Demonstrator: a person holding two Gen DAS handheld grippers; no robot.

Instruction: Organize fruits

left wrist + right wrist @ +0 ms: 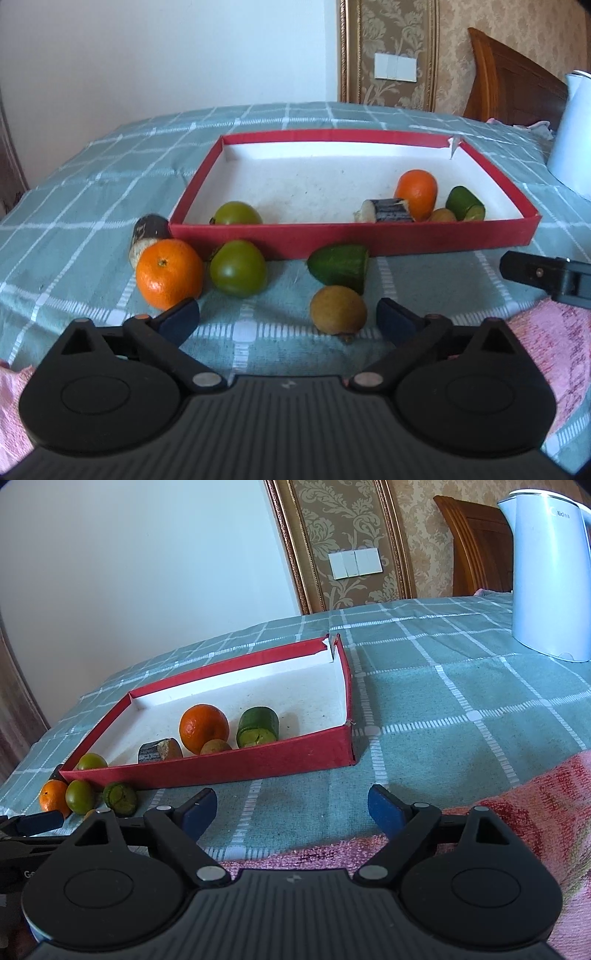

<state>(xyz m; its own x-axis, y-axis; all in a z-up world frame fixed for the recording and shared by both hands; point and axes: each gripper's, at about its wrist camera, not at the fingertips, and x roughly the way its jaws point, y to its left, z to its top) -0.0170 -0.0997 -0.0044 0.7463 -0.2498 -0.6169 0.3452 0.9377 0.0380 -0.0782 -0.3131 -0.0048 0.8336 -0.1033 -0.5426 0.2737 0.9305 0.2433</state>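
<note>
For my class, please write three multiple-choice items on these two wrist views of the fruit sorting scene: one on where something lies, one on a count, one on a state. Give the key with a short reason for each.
1. Where does the small brown fruit nearest the left hand-held gripper lie?
A. On the cloth in front of the red box
B. Inside the red box
C. Beside the kettle

2. How many oranges show in the left wrist view?
A. One
B. Two
C. Four

3. In what state is the right hand-held gripper?
A. Shut on an orange
B. Shut on a cucumber piece
C. Open, holding nothing

Key:
1 A, it rests on the checked cloth, outside the red box.
2 B, one orange lies on the cloth and another orange in the box.
3 C, its fingers stand wide apart with only cloth between them.
</note>
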